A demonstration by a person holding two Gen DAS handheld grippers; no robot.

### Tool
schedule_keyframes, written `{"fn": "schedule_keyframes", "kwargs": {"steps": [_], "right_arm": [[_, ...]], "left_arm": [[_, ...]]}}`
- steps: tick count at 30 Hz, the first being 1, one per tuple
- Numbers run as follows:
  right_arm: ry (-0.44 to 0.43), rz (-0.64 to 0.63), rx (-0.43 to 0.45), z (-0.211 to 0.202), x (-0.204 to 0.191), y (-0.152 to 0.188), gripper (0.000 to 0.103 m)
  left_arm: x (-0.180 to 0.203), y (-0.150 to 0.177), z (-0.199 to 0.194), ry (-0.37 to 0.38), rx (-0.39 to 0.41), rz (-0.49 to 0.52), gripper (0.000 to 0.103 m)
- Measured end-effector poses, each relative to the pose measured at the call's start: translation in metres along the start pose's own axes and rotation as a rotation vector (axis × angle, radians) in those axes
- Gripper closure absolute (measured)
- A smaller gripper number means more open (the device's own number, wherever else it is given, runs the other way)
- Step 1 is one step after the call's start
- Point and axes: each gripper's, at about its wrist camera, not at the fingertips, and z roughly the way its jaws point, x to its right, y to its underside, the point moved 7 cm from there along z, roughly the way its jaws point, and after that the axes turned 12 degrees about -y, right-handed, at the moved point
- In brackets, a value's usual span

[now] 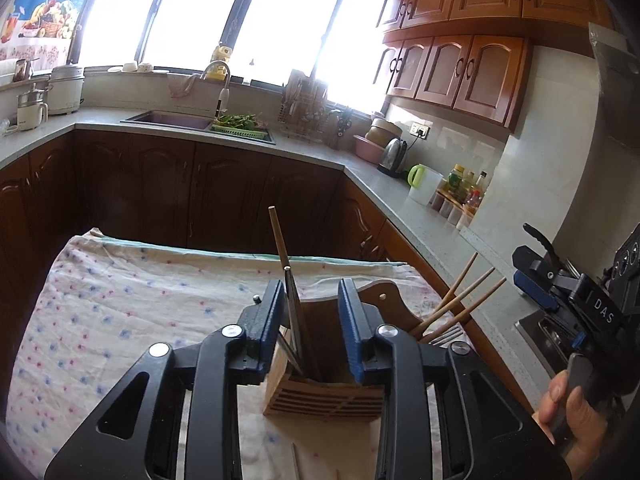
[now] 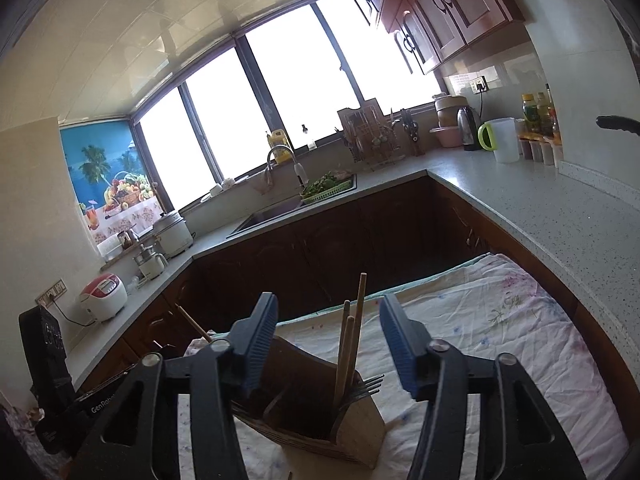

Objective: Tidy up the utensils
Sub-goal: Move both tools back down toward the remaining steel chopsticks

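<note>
Both tools gape over the holder (image 1: 324, 384) on the surface's near edge: left tool (image 1: 310, 320) beside a chopstick (image 1: 280, 240), right tool (image 2: 328, 344) empty; next, likely fetch remaining utensils

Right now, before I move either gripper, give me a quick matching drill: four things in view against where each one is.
Things:
1. wooden utensil holder
2. forks
3. green basket of vegetables
4. pitcher with green handle

Places:
A. on the right counter beside the kettle
B. at the sink under the window
C. on the floral cloth, below both open grippers
D. in the holder compartment with three chopsticks

Pairs: 1-C, 2-D, 3-B, 4-A
</note>
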Motion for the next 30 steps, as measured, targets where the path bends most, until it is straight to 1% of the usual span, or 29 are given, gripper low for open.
{"fn": "schedule_keyframes", "kwargs": {"steps": [1, 2, 3, 5, 13, 14, 16, 17, 20, 25, 30], "right_arm": [[-0.003, -0.002, 0.011, -0.005, -0.002, -0.003, 0.036], [-0.009, 0.000, 0.019, -0.008, -0.003, -0.005, 0.031], [-0.016, 0.004, 0.027, -0.012, -0.004, -0.006, 0.023], [-0.021, 0.010, 0.042, -0.019, -0.005, -0.008, 0.017], [-0.032, 0.026, 0.036, -0.042, -0.007, 0.005, 0.011], [-0.032, 0.030, 0.034, -0.045, -0.007, 0.007, 0.011], [-0.027, 0.040, 0.030, -0.054, -0.006, 0.015, 0.010], [-0.025, 0.046, 0.028, -0.058, -0.006, 0.019, 0.009], [-0.020, 0.063, 0.008, -0.067, -0.004, 0.035, 0.009], [0.002, 0.097, -0.057, -0.079, 0.001, 0.070, 0.008], [0.031, 0.124, -0.114, -0.093, 0.004, 0.106, 0.008]], "left_arm": [[0.002, -0.001, -0.005, -0.005, 0.015, 0.007, 0.061], [0.004, -0.002, -0.010, -0.009, 0.030, 0.012, 0.052], [0.006, -0.003, -0.016, -0.010, 0.043, 0.013, 0.045], [0.007, -0.005, -0.025, -0.012, 0.065, 0.015, 0.039], [-0.004, -0.004, -0.049, -0.014, 0.072, -0.010, 0.038], [-0.007, -0.002, -0.053, -0.017, 0.072, -0.014, 0.036], [-0.014, 0.004, -0.060, -0.030, 0.071, -0.027, 0.029], [-0.018, 0.009, -0.063, -0.038, 0.071, -0.034, 0.025], [-0.028, 0.027, -0.071, -0.057, 0.046, -0.047, 0.025], [-0.041, 0.066, -0.077, -0.087, -0.028, -0.051, 0.024], [-0.051, 0.105, -0.085, -0.099, -0.098, -0.061, 0.024]]}}
